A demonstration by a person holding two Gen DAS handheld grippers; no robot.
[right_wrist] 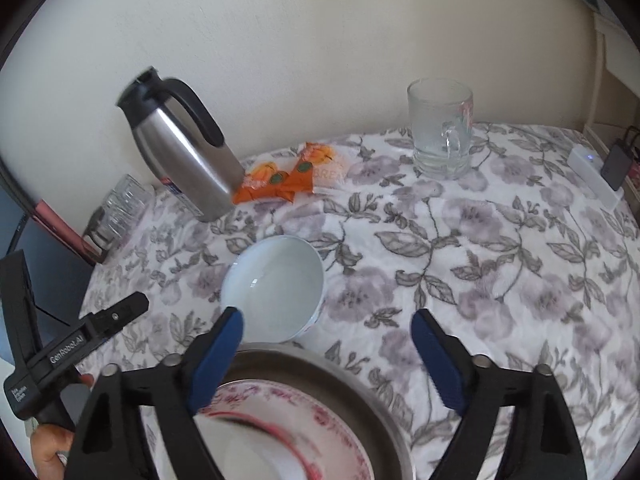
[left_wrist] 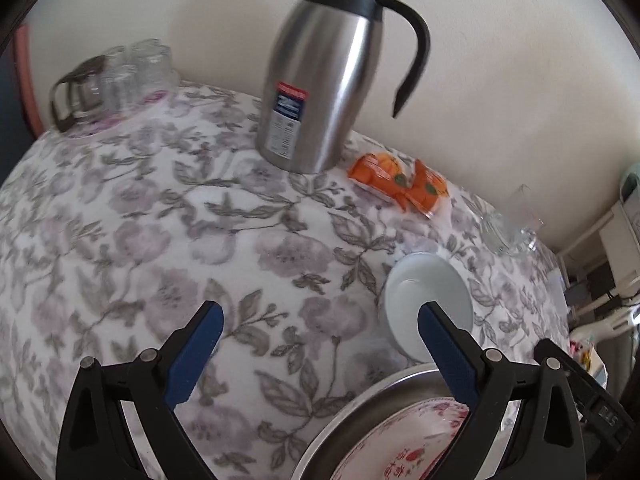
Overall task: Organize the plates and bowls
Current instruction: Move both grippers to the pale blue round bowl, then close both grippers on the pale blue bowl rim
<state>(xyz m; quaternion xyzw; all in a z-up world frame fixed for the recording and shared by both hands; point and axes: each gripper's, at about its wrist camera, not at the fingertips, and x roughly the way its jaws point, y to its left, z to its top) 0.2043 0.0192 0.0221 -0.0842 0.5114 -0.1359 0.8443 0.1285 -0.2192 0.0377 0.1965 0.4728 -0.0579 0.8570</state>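
A white bowl (right_wrist: 276, 288) stands upright on the floral tablecloth; it also shows in the left wrist view (left_wrist: 428, 296). Just in front of it a steel plate (right_wrist: 352, 380) holds a plate with red flower print (right_wrist: 300, 412); both show in the left wrist view, the steel plate (left_wrist: 360, 408) and the printed plate (left_wrist: 404, 440). My right gripper (right_wrist: 328, 332) is open and empty above the steel plate, its left fingertip over the bowl's near rim. My left gripper (left_wrist: 320, 328) is open and empty, its right finger in front of the bowl. The left gripper's body shows in the right wrist view (right_wrist: 72, 352).
A steel thermos jug (left_wrist: 320, 80) stands at the back, orange snack packets (left_wrist: 404, 184) beside it. A glass mug (right_wrist: 440, 132) stands at the back right. Glasses (left_wrist: 120, 76) sit at the far left. A white box (right_wrist: 596, 176) lies at the table's right edge.
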